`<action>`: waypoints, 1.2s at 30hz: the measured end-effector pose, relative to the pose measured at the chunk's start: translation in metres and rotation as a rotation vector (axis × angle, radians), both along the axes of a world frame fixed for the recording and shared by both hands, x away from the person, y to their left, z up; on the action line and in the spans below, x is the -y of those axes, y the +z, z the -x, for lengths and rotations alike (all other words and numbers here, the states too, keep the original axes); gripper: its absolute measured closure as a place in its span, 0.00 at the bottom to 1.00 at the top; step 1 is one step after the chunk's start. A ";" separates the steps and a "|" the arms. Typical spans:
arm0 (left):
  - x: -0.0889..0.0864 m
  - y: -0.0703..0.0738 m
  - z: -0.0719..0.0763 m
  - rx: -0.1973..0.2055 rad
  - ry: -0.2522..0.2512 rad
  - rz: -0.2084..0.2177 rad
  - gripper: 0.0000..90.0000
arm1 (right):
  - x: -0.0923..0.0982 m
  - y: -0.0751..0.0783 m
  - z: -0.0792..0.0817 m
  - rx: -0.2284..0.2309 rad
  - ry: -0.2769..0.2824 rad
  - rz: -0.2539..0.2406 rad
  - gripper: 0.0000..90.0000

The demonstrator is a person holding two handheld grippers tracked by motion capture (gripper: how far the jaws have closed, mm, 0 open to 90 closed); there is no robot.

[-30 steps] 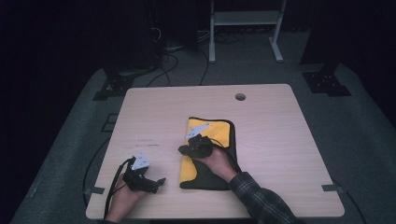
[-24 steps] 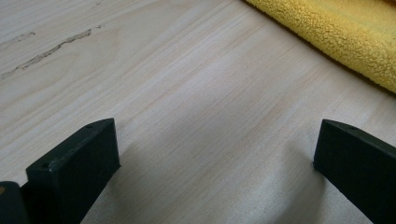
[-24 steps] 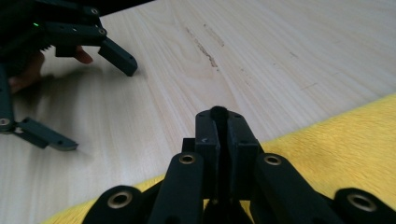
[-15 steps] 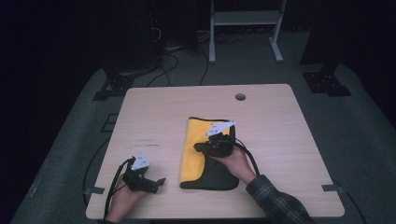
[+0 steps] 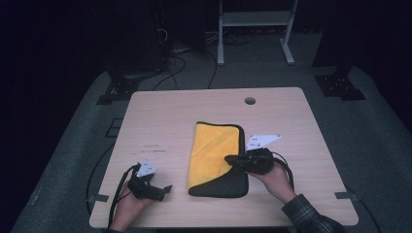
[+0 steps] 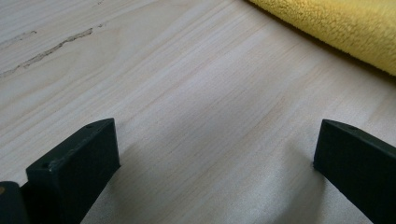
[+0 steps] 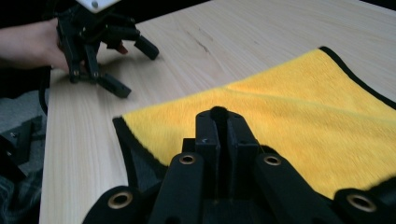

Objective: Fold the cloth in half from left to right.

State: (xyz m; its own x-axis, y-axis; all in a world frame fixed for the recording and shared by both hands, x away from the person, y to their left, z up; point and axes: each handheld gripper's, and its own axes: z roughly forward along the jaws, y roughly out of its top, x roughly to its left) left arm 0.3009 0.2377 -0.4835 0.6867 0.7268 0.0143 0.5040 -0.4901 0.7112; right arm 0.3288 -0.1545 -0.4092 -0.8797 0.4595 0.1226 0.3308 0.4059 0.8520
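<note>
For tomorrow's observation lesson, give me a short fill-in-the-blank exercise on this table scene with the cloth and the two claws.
1. The folded cloth is mostly ____ with a black border.
2. The left claw has its jaws ____, resting on bare table.
3. The right claw has its jaws ____, over the cloth.
4. The round hole lies near the table's ____ edge.

Missing words: yellow; open; shut; far

Table [image 5: 160,121] lit from above, surroundings near black; high view soft, grainy; gripper views sharper, soft shadows.
</note>
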 end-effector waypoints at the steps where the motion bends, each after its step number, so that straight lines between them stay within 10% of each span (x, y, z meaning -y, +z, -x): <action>1: 0.000 0.000 0.000 0.000 -0.002 -0.003 0.00 | 0.004 -0.002 0.003 -0.010 -0.001 0.001 0.94; 13: 0.000 0.000 0.000 0.002 0.002 0.000 0.00 | 0.028 -0.021 0.035 -0.040 -0.020 0.088 0.94; 24: 0.000 0.000 0.000 0.002 0.004 0.000 0.00 | 0.022 -0.052 0.037 -0.073 -0.019 0.268 0.86; 36: 0.000 0.000 0.001 0.003 0.003 0.000 0.00 | 0.041 -0.023 0.021 -0.055 -0.091 0.114 0.58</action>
